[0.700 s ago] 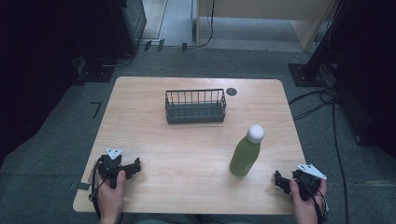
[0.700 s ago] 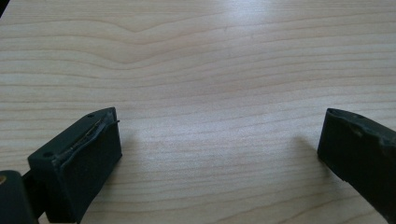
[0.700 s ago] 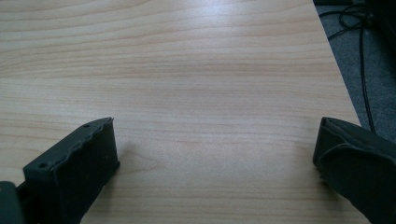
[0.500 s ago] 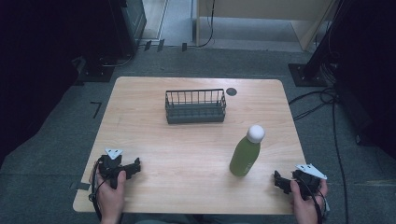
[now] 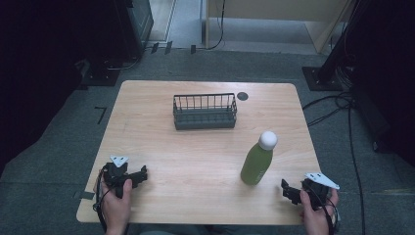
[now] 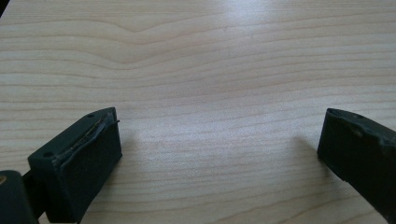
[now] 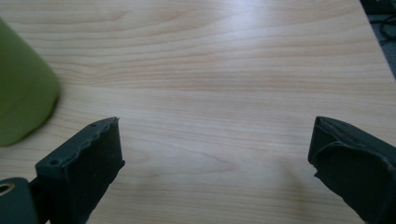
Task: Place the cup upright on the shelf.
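Observation:
A green bottle with a white cap stands upright on the right half of the wooden table. Its base shows at the left edge of the right gripper view as a green bottle. A dark wire basket sits near the table's far middle. My left gripper rests near the front left corner, held by a hand, open with nothing between its jaws. Near the front right corner my right gripper is open and empty, just right of the bottle and apart from it.
A small dark round disc lies on the table beside the basket's right end. Cables run over the grey floor to the right. Dark equipment stands rise behind the table's far left.

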